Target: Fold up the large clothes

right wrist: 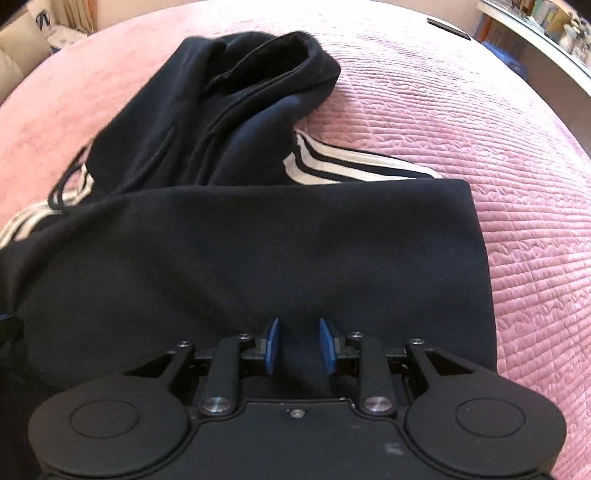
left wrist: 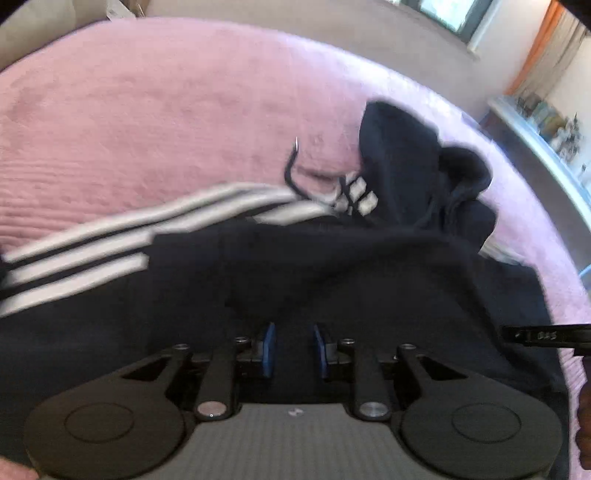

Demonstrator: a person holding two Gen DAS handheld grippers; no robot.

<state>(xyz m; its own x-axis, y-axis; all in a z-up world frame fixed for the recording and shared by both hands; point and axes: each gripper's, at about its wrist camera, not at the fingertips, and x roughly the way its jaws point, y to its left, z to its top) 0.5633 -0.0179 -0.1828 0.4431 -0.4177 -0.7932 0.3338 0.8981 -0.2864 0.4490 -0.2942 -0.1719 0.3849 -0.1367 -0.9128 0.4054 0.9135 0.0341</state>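
A black hoodie [left wrist: 332,266] with white sleeve stripes [left wrist: 110,236] lies on a pink bedspread [left wrist: 147,110]. Its hood [left wrist: 406,166] is bunched at the far right in the left wrist view. My left gripper [left wrist: 294,347] grips a fold of the dark cloth between its blue pads. In the right wrist view the hoodie's body [right wrist: 258,251] is folded flat, with the hood [right wrist: 240,85] beyond it and a striped sleeve [right wrist: 351,166] sticking out. My right gripper [right wrist: 299,345] also pinches a fold of the cloth near its front edge.
The pink bedspread [right wrist: 480,129] extends around the hoodie on all sides. A shelf with small items [left wrist: 546,125] stands at the right, past the bed. A window [left wrist: 450,14] is at the back. Part of the other gripper [left wrist: 543,336] shows at the right edge.
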